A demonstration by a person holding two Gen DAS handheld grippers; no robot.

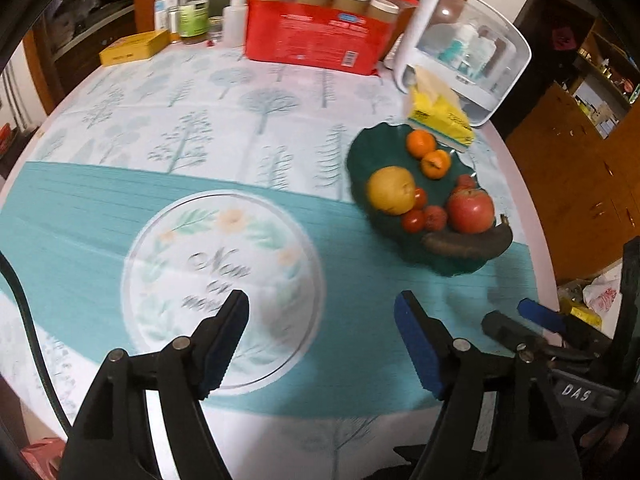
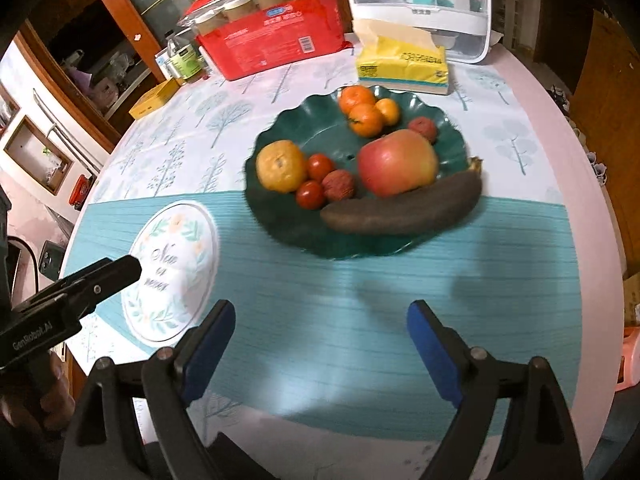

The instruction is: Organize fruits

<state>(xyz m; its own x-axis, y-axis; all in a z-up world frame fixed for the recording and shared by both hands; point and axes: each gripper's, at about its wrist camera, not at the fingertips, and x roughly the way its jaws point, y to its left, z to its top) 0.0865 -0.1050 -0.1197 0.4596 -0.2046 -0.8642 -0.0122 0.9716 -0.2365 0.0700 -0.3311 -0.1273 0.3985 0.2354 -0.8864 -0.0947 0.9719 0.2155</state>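
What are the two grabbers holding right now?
Nothing. The left gripper and the right gripper both stand open over the tablecloth, with no fruit between their fingers. All the fruit lies on the green plate.

A dark green scalloped plate [image 2: 320,128] on a round table holds the fruit: a large red-yellow apple [image 2: 396,162] against a browned banana [image 2: 400,208] at the near rim, a yellow pear [image 2: 280,166] beside two cherry tomatoes [image 2: 316,180] and a lychee [image 2: 339,185] (another lies behind the apple), three tangerines [image 2: 366,112] at the back.
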